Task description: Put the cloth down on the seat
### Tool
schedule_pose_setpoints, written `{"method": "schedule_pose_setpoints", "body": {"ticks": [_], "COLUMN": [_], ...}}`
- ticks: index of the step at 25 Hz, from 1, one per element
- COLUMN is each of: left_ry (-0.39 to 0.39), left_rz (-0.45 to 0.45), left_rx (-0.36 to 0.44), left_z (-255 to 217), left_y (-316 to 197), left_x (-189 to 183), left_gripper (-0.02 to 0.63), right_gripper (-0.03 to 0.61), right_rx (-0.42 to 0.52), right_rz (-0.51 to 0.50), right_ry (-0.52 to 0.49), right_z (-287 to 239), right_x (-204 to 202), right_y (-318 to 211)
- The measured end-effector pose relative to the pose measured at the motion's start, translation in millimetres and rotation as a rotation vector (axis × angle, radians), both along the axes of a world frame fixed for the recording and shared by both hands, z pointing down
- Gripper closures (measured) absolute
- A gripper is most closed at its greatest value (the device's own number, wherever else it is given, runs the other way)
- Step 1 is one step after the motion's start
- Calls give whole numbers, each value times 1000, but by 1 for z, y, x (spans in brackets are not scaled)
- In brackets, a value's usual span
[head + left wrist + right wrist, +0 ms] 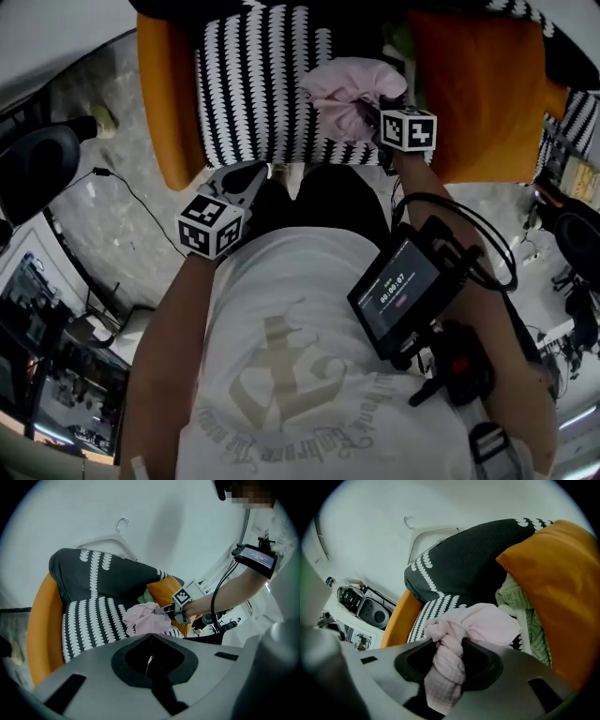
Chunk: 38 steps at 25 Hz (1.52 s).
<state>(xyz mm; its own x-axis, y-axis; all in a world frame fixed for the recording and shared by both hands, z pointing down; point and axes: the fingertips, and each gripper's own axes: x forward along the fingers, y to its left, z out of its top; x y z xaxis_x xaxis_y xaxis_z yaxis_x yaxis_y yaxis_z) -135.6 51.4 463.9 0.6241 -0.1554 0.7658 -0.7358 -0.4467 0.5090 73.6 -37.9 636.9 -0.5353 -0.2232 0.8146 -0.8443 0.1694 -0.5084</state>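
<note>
A bunched pink cloth [339,86] hangs just over the black-and-white patterned seat [248,94] of an orange armchair. My right gripper [372,114] is shut on it; in the right gripper view a twisted fold of the cloth [449,656] fills the gap between the jaws, and the rest [490,623] spills forward onto the seat [436,605]. My left gripper [253,174] stays low at the seat's front edge, shut and holding nothing. The left gripper view shows its closed tips [151,638], with the cloth [140,616] and the right gripper [161,611] beyond.
An orange cushion [478,84] lies at the right of the chair, with a green knit item [525,616] tucked beside it. A white hanger [115,538] rests on the chair's dark backrest. A screen [398,291] is strapped to the right forearm. A cable [141,202] runs over the marble floor at left.
</note>
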Motion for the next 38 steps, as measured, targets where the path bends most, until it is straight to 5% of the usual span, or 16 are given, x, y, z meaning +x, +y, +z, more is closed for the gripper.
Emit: {"method": "schedule_pose_setpoints", "body": {"ticks": [6, 18, 31, 38], "left_ry": [-16, 0, 7, -9], "left_rz": [-33, -5, 17, 34], "left_rx": [-32, -26, -37, -43], "left_z": [9, 23, 38, 41], "left_y": [0, -34, -83, -86], "left_x": [16, 37, 60, 68], "left_gripper": [601, 601, 601, 601], "right_gripper": [402, 400, 362, 368], "right_rx": [13, -2, -162, -150], "right_rz": [20, 3, -49, 1], "right_ry": [19, 30, 65, 42], "right_z": [15, 42, 76, 68], "right_x": [25, 6, 10, 27], "right_y": [-41, -93, -52, -44]}}
